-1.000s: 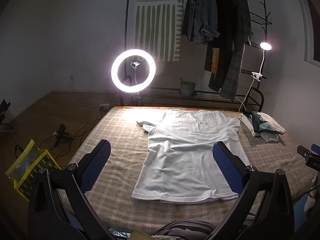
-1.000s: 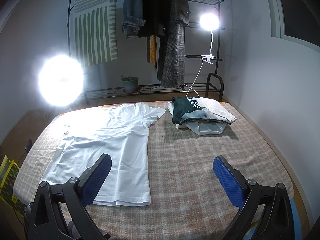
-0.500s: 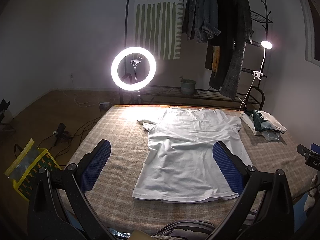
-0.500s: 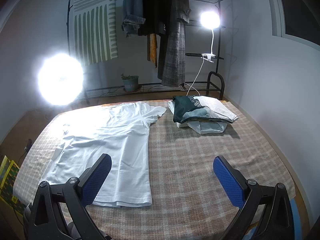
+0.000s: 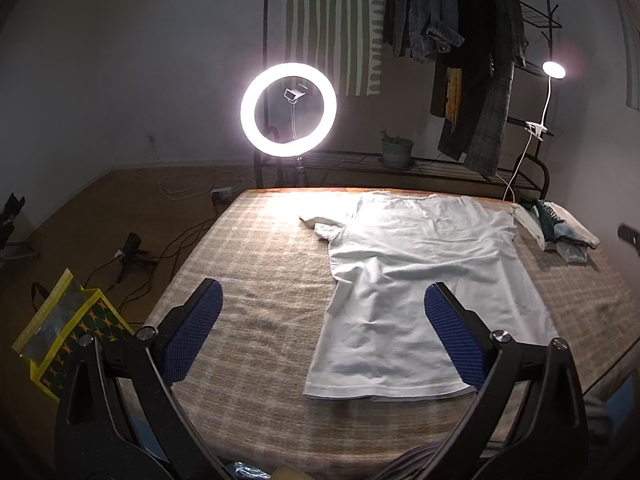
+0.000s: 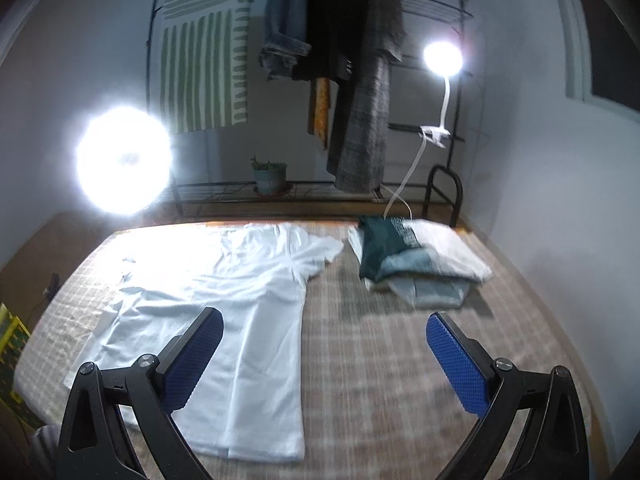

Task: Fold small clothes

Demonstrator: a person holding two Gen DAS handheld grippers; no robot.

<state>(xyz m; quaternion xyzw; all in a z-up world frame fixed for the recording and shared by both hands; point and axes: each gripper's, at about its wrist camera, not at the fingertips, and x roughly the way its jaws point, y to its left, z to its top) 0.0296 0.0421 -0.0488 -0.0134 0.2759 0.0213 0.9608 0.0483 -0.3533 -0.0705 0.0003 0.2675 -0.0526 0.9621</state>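
The left hand-held gripper [image 5: 322, 334] hangs above the near part of the bed [image 5: 256, 280], pointing forward and slightly down along the plaid cover. Its blue-padded fingers [image 5: 192, 332] stand wide apart, with nothing between them and touching nothing. The white T-shirt [image 5: 416, 292] lies spread flat on the bed ahead and to the right of this hand-held gripper, hem nearest, collar at the far edge; the right finger overlaps the shirt's lower half in this view, well above the cloth. One sleeve is crumpled at the far left of the shirt.

The right hand-held gripper [image 6: 324, 354] is likewise raised over the bed [image 6: 380, 360], aimed forward, its fingers [image 6: 456, 364] spread wide and empty. The T-shirt [image 6: 240, 292] lies ahead and to its left, the left finger overlapping the lower body in view. A stack of folded clothes [image 6: 416, 260], dark green on top of pale pieces, sits ahead near the far right corner of the bed, just beside the shirt's right sleeve. This view is somewhat blurred.

Beyond the bed, ahead of both, stand a lit ring light [image 5: 288, 110], a clothes rack [image 5: 472, 60] with hanging jackets, and a clip lamp [image 5: 554, 70].
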